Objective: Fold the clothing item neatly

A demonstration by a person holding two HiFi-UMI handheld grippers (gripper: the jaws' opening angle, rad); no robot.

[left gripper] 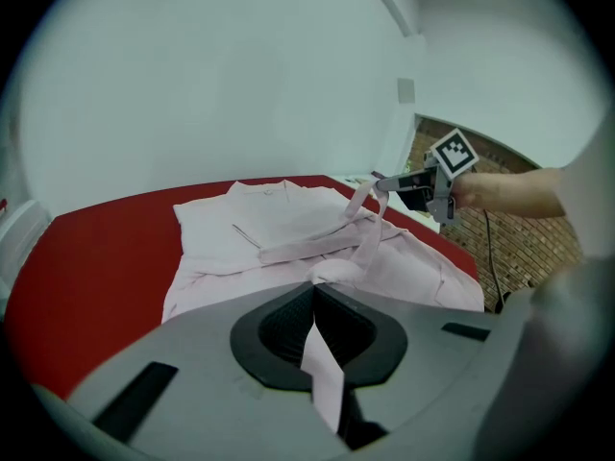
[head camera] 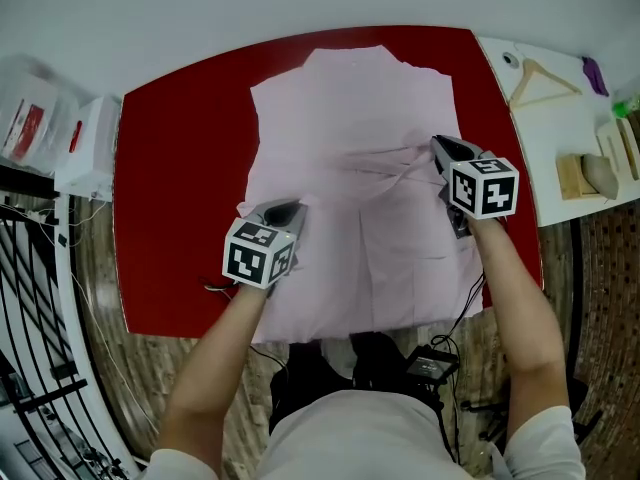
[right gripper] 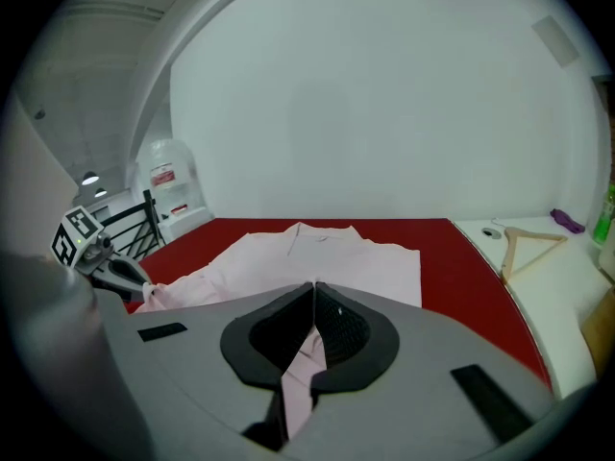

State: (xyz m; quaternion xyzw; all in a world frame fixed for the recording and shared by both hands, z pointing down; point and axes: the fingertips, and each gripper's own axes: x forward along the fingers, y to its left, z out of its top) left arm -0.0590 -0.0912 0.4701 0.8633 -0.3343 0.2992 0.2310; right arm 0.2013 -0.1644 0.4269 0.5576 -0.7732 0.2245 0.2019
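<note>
Pinching pink shirt cloth w/ left tool & right tool, bite clear only in gripper views.

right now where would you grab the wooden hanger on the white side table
Probably the neck of the wooden hanger, where its two arms meet, coming straight down from above. It lies flat on the white side table, so no side approach gets under it, and the open triangle leaves room beside the wood.

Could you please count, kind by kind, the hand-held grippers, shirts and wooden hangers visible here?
left hand-held gripper and right hand-held gripper: 2
pink shirt: 1
wooden hanger: 1
Total: 4
</note>
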